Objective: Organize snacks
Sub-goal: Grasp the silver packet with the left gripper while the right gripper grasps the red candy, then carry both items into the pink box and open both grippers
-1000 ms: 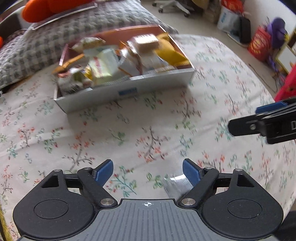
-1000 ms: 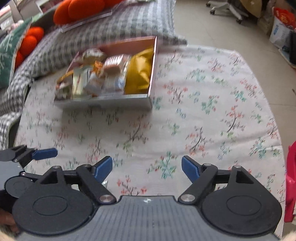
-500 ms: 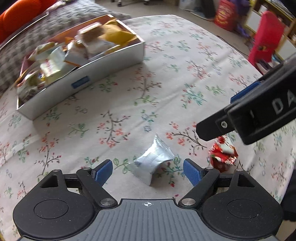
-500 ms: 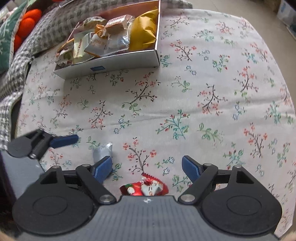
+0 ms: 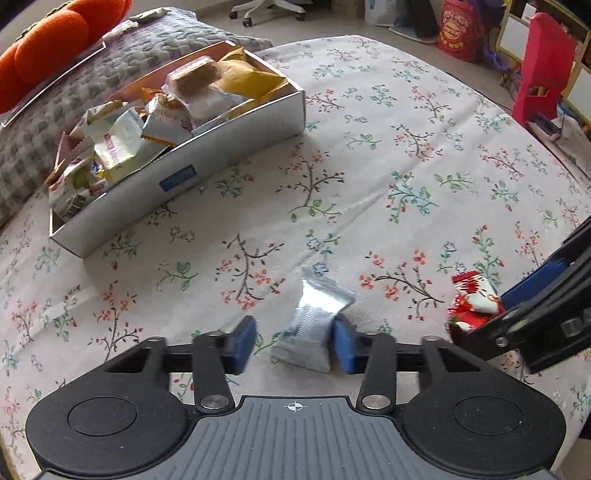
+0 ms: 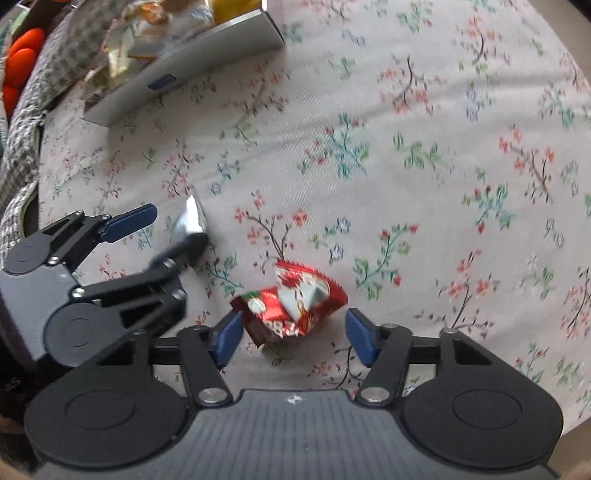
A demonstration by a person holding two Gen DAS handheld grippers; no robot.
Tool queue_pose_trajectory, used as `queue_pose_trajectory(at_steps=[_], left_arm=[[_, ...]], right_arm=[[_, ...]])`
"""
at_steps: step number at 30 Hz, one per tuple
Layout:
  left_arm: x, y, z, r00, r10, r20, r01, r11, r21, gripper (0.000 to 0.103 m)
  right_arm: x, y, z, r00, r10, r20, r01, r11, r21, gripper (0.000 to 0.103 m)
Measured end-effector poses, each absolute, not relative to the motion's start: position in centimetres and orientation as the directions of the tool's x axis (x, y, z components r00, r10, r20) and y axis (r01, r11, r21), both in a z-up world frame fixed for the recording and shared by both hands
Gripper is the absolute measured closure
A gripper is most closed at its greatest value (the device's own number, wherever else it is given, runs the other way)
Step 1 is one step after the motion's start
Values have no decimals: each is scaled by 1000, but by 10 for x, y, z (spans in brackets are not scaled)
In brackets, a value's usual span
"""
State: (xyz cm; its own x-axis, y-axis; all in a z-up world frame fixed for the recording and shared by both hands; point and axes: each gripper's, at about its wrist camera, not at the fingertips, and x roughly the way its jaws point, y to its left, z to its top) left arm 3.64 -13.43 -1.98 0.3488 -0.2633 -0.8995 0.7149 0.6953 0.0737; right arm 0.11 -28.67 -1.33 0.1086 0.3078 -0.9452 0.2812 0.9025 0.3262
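Home, looks like a bedroom or living room. The work surface is soft, covered by a floral cloth (image 5: 424, 155), with a grey checked quilted pillow (image 5: 74, 88) and an orange plush cushion (image 5: 48, 40) at its far edge. Beyond it: tiled floor, an office chair base on casters (image 5: 269, 9), a red shopping bag (image 5: 461, 33), a red plastic child's chair (image 5: 543, 70), shelving clutter.

Each camera sits behind its own tool and looks steeply down, close above the floral bedspread (image 5: 369, 177). Both views share the silver snack packet (image 5: 314, 325), the red snack packet (image 6: 291, 302) and the snack box (image 5: 229, 155) farther off. Each view also catches the other tool at its edge.
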Motion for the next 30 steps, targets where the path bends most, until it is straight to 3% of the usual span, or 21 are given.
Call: queue_pose_trajectory(at_steps=[3,6,10,12,20,23,25,27,29,30], left_arm=[[35,-137,-20,356,-253,-900,715,694,87,77],[37,-134,-21,357,-240,-903,704,704,91,78],[40,-130,-18,368,-240,-898,687,721,89,79],[42,-128,-15,372,-249,-894,680,729,80,79],[45,-128,-12,378,-252,-891,668,740,74,79],[46,-126,-11,380,-251,-890,661,747,72,79],[47,-125,-11,381,-249,-890,656,751,71,79],[49,-125,-11,382,-246,-891,651,756,70,79],[49,-125,-12,384,-240,-892,648,758,75,79],[49,-126,-12,385,-237,-892,647,758,77,79]], right_arm=[[4,-282,-17,104,295,-950,295,903,313,59],[6,-277,-18,111,286,-952,301,903,306,66],[11,-271,-12,150,241,-959,287,917,276,86],[15,-273,-7,179,228,-957,287,918,272,90],[16,-276,2,215,169,-962,251,942,222,93],[17,-283,6,235,145,-961,253,946,204,80],[18,-289,11,273,129,-953,266,942,204,51],[21,-295,14,312,138,-940,280,932,229,38],[25,-298,12,334,162,-929,299,916,267,39],[27,-300,8,333,179,-926,310,907,286,45]])
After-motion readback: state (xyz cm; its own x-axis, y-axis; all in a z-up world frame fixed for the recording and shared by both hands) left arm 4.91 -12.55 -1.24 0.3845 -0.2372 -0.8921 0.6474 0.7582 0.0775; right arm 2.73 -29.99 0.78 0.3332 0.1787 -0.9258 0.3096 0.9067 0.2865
